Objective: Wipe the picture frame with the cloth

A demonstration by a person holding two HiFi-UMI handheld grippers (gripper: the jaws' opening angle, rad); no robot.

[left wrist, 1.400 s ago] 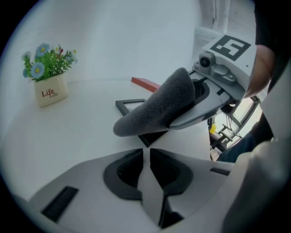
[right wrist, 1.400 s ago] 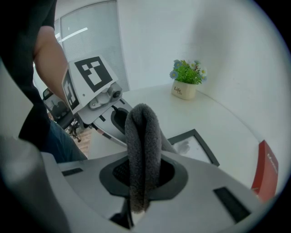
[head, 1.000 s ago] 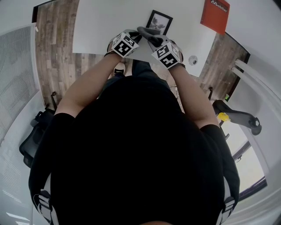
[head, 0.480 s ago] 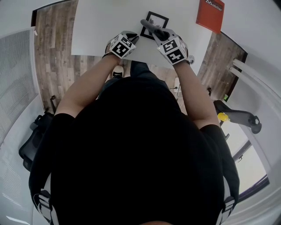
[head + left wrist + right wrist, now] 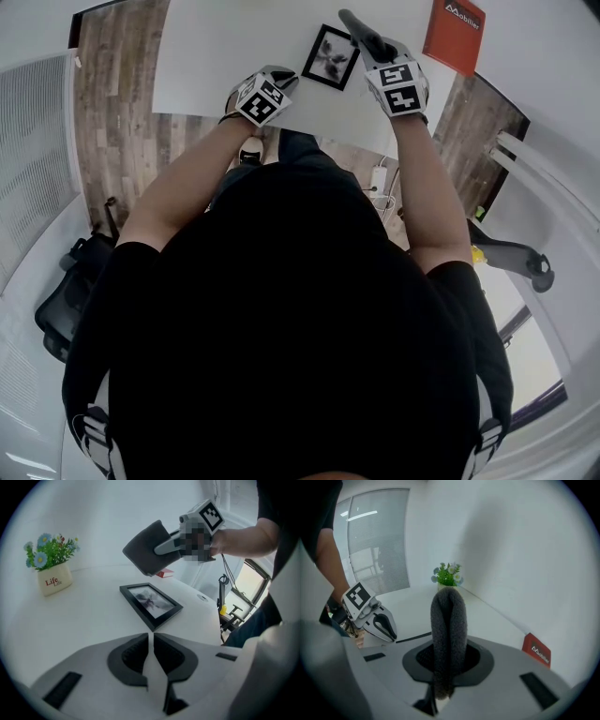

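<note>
Fingers clamped on a folded dark grey cloth (image 5: 449,620), the right gripper (image 5: 449,665) hung above the black picture frame (image 5: 151,601) lying flat near the white worktop's (image 5: 216,56) near edge, where the empty, closed-fingered left gripper (image 5: 151,654) could usefully pin it during flat strokes.

dark grey cloth (image 5: 449,634), black picture frame (image 5: 331,56), red box (image 5: 454,33), white table (image 5: 225,56).

Picture frame (image 5: 330,56) on table (image 5: 220,56)
</note>
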